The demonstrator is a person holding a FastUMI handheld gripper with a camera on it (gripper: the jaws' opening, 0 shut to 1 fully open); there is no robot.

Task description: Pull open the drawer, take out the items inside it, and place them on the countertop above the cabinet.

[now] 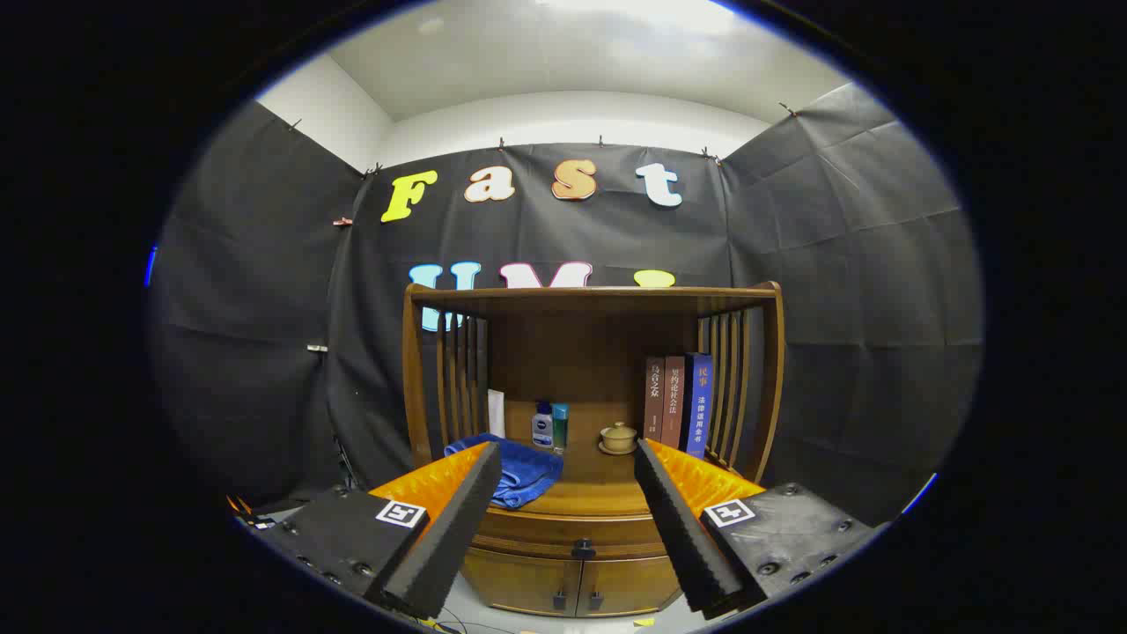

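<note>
Your gripper (568, 458) is spread wide and holds nothing, with the cabinet (590, 423) well ahead. The drawer (572, 533) sits shut under the countertop (599, 497), its small dark knob (583, 549) showing between the fingers. Take it by that knob: it is stiff wood and will probably slide heavily, so pull straight. The knob looks small and may slip, though it is hard to tell from here. A towel (519, 471), bottle (543, 426) and cup (618, 437) already crowd the countertop.
</note>
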